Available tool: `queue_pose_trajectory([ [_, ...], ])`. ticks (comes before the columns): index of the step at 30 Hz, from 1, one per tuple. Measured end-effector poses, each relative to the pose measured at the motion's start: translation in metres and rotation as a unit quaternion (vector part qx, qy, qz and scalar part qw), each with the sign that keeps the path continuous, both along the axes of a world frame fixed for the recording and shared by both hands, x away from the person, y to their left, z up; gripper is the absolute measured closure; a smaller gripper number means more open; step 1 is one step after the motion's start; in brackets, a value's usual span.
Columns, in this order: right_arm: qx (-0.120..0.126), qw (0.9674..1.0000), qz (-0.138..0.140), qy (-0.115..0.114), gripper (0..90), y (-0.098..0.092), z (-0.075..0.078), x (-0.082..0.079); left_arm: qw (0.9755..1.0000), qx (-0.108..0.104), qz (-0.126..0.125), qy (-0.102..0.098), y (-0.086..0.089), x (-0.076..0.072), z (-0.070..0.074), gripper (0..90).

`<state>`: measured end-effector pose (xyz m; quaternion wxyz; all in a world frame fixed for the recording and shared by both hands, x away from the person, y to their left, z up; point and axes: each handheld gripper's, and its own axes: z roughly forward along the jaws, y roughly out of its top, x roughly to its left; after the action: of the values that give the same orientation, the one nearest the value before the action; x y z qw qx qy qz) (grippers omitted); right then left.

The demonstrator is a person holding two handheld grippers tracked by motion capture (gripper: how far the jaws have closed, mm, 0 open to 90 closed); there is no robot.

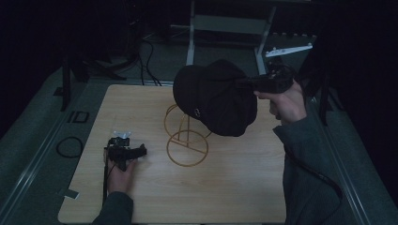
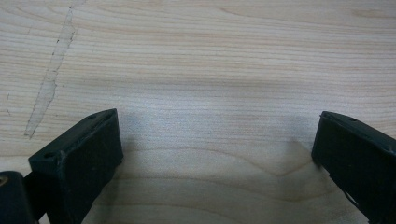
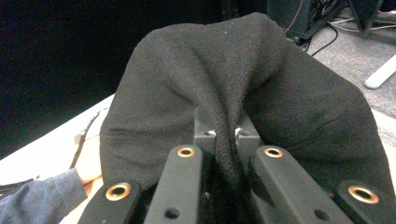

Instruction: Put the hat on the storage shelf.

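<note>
A black cap [image 1: 213, 96] hangs in the air over the gold wire stand [image 1: 187, 136] at the middle of the table. My right gripper [image 1: 248, 83] holds it from the right, shut on a pinched fold of the fabric. In the right gripper view the black cap [image 3: 187, 79] bunches up between the jaws of the right gripper [image 3: 226, 133]. My left gripper [image 1: 141, 151] rests low on the table at the left, to the left of the stand. In the left gripper view my left gripper [image 2: 217, 140] stands open with bare wood between its jaws.
The wooden table [image 1: 234, 187] has free room in front and at the right. A scratch mark [image 2: 49, 81] runs across the wood near the left gripper. Cables [image 1: 69, 146] and a metal frame [image 1: 225, 28] lie beyond the table's edges on the grey floor.
</note>
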<state>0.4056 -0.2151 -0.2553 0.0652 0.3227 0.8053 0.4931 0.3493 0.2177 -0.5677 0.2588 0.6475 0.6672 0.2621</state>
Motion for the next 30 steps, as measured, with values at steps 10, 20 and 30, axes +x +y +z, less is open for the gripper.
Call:
queue_pose_trajectory([
  [10, -0.002, 1.0, 0.01, 0.001, 84.9, 0.011, 0.002, 0.002, 1.0, 0.0, 0.0, 0.0, 0.0, 0.0, 0.0, 1.3],
  [20, -0.011, 0.9998, 0.015, 0.003, 84.8, 0.019, 0.005, 0.004, 1.0, 0.0, 0.0, 0.0, 0.0, 0.0, 0.0, 1.3],
  [30, -0.018, 0.9994, 0.027, 0.005, 84.8, 0.034, 0.005, 0.006, 1.0, 0.0, 0.0, 0.0, 0.0, 0.0, 0.0, 1.3],
])
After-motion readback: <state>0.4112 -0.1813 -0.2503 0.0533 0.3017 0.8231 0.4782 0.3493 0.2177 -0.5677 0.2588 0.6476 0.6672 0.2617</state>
